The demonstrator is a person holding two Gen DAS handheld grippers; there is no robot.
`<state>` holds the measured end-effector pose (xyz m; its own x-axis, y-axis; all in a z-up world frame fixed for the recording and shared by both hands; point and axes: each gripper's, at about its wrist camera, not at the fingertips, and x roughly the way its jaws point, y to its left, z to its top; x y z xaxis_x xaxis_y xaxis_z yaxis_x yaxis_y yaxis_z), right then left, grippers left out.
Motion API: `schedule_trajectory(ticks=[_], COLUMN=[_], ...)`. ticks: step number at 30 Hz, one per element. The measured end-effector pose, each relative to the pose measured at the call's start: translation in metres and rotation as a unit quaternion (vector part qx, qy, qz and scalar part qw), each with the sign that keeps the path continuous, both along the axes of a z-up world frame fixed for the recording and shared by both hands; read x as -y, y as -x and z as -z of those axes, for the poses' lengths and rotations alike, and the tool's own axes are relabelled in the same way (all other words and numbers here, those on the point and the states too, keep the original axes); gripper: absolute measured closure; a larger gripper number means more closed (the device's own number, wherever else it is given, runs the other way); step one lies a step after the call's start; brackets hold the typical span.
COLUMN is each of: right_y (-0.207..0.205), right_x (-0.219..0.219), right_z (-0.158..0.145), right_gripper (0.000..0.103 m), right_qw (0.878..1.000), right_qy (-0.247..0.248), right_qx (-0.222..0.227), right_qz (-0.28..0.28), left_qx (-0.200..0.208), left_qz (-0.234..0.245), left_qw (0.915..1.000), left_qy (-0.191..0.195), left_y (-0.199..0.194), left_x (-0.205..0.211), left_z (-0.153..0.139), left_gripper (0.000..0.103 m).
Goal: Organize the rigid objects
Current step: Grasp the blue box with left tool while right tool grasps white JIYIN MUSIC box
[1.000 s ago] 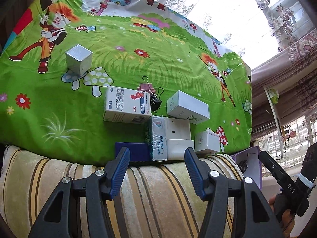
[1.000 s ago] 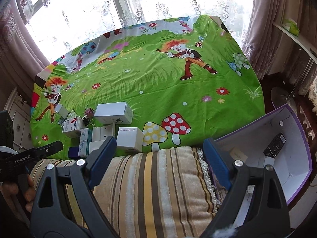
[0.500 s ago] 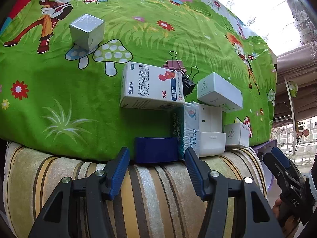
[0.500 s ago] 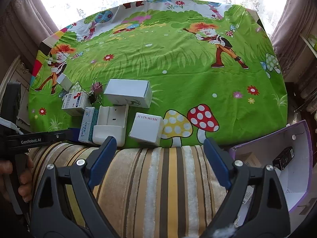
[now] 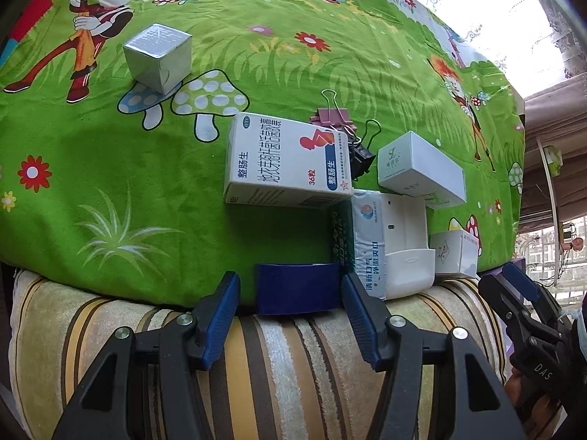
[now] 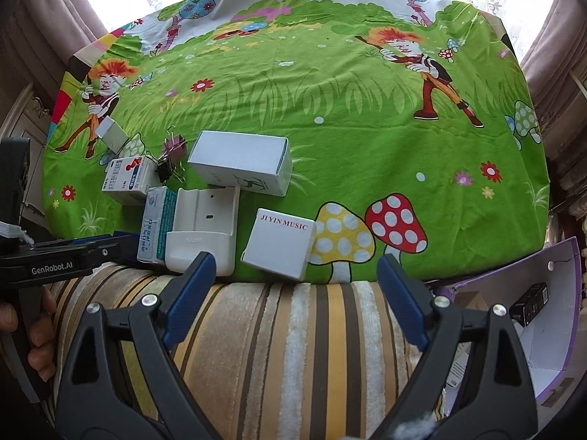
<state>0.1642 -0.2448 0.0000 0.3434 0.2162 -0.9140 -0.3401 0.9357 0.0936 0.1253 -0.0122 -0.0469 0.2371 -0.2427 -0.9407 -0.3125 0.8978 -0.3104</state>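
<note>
The left gripper (image 5: 291, 306) hangs steeply over the near edge of the green cartoon cloth (image 5: 330, 73), its 2 blue pads spread partway with nothing pinched. The dark blue box (image 5: 297, 288) lies flat right between the fingertips, at the cloth's edge where the striped cushion (image 5: 275, 366) begins; neither pad appears to press on it. Just beyond it stands the white medicine box (image 5: 286, 163) with printed text. To that box's right are the tissue pack (image 5: 367, 242) and the white plastic holder (image 5: 405, 245), side by side and touching. A pink binder clip (image 5: 332, 115) and a black binder clip (image 5: 361, 156) sit behind the medicine box. The silver cube (image 5: 157, 57) stands well apart at far left.

The right gripper (image 6: 295, 286) is spread wide and empty above the striped cushion. The small white box (image 6: 280, 242) marked JI YIN MUSIC lies just ahead, between the fingertips' lines but nearer the left pad, untouched. The larger white box (image 6: 242, 163) rests farther back, tilted on the holder's far end. At right an open purple carton (image 6: 550, 311) holds a small black item (image 6: 530, 300).
</note>
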Motion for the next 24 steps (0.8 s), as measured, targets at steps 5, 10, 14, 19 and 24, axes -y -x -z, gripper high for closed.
schedule_trajectory(ticks=[5,10,14,19,24], right_y=[-0.004,-0.009,-0.015,-0.021,-0.021], right_x=[-0.002,-0.004,-0.008,-0.011,-0.009], right_z=[0.005,0.008,0.013,0.023,0.031], right_gripper=[0.012,0.012,0.012,0.015,0.051], right_qw=[1.0,1.0,1.0,0.999,0.999], right_qy=[0.003,0.008,0.017,0.027,0.022], right_qx=[-0.005,-0.005,-0.008,-0.016,-0.03], right_qz=[0.0,0.002,0.002,0.005,0.003], left_qx=[-0.011,-0.017,-0.009,0.003,0.023], left_qz=[0.027,0.034,0.035,0.03,0.023], left_qw=[0.9995,0.9988,0.9989,0.9992,0.9992], left_qy=[-0.014,-0.03,-0.03,-0.026,-0.025], left_y=[-0.004,-0.006,-0.006,-0.005,0.004], left_x=[0.01,0.013,0.014,0.015,0.012], left_z=[0.004,0.008,0.008,0.006,-0.004], left_gripper=[0.044,0.045,0.05,0.05,0.05])
